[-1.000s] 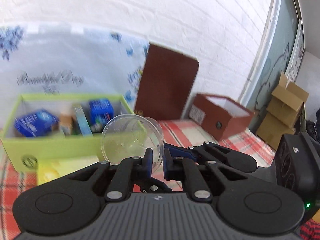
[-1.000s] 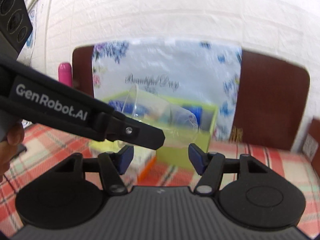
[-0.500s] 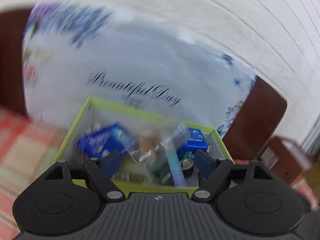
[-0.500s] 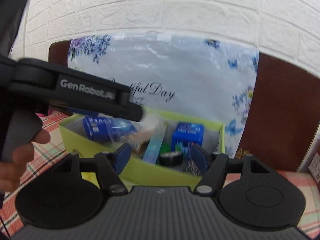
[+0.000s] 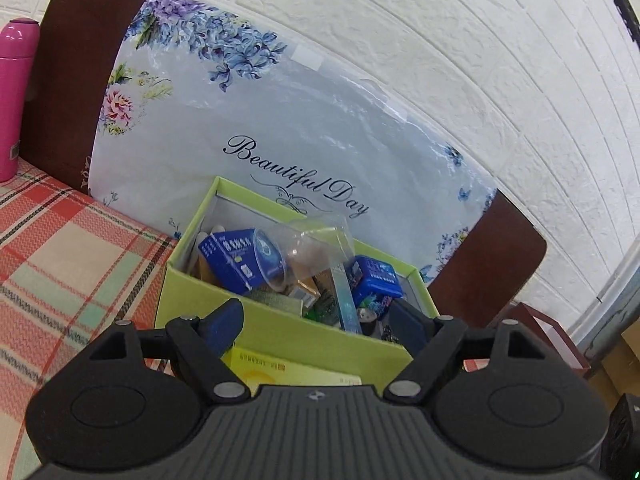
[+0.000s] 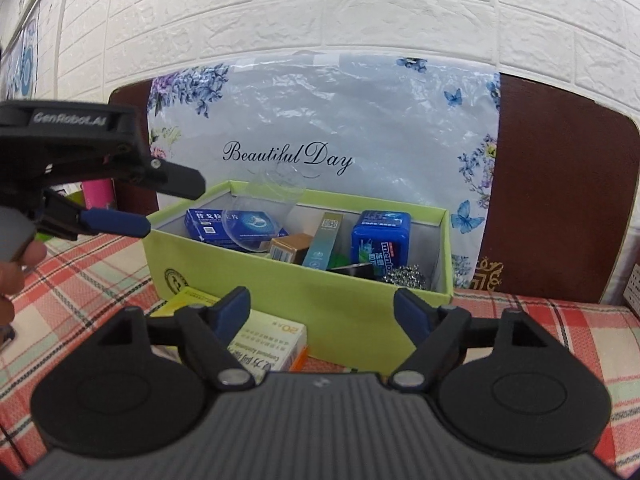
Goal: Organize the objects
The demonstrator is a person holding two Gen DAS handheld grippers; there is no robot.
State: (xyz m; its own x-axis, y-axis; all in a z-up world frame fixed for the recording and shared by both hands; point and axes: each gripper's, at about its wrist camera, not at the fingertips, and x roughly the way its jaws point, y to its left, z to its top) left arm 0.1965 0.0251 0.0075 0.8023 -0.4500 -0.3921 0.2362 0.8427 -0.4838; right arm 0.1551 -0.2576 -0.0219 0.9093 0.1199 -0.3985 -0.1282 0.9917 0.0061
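Observation:
A clear plastic cup [image 5: 304, 252] [image 6: 260, 216] lies on its side in the lime green box [image 5: 280, 332] [image 6: 320, 292], on top of a blue carton [image 5: 232, 260] [image 6: 232, 224]. My left gripper [image 5: 316, 322] hangs open just before the box's near wall, holding nothing. In the right wrist view it reaches in from the left [image 6: 174, 206], fingers spread near the box's left corner. My right gripper [image 6: 322, 306] faces the box's front wall, its jaws opening with nothing between them.
The box also holds a blue tin [image 6: 380, 244], small cartons and a metal scourer [image 6: 404, 276]. A yellow medicine box [image 6: 264, 340] lies on the plaid cloth in front. Behind stand a floral bag [image 6: 340, 120], a brown board [image 6: 560, 184] and a pink bottle [image 5: 16, 96]. A person's hand [image 6: 12, 272] shows at left.
The left gripper was shut on the clear cup; it swung over to the green box and opened, and the cup now lies inside. The right gripper's jaws spread wider and came nearer the box.

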